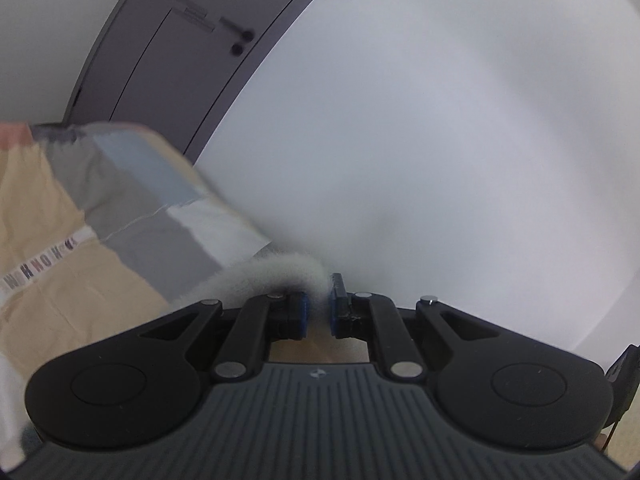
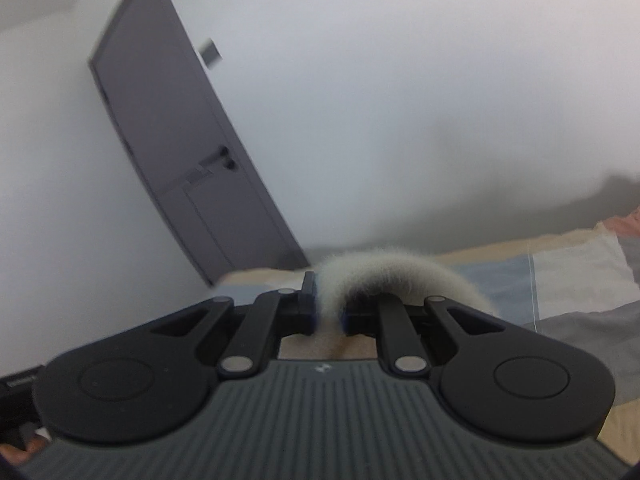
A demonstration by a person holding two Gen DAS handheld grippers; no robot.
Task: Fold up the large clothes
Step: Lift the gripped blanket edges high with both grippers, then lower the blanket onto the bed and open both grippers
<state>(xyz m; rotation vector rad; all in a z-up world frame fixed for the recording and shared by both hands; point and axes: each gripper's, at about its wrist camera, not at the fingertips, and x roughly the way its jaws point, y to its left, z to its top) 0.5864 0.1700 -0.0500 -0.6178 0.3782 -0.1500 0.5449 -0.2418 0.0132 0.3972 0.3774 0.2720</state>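
Plainly, in the left wrist view the left claw is clamped on a fluffy pale-grey fabric edge that arches out from between its blue pads and trails off to the left. Beyond it lies a bed under a patchwork cover of beige, grey, pale blue and white blocks. A white strip sewn across the cover carries coloured letters, but blur leaves them unreadable. Behind stand a grey door and a white wall.

In the right wrist view the right claw is likewise closed tight on the same kind of fluffy grey cloth, which curls up in a hump and falls away to the right. The patchwork cover shows at the right, the grey door at the left. A small emblem sits on the ribbed housing; it is too small to make out. No other writing can be read.

As for progress, each claw appears to hold a corner or edge of the garment, lifted clear above the bed. Most of the garment is out of sight, so how many folds are made cannot be told. A fold seems to be in hand rather than finished; laying the cloth down and smoothing it looks to remain.
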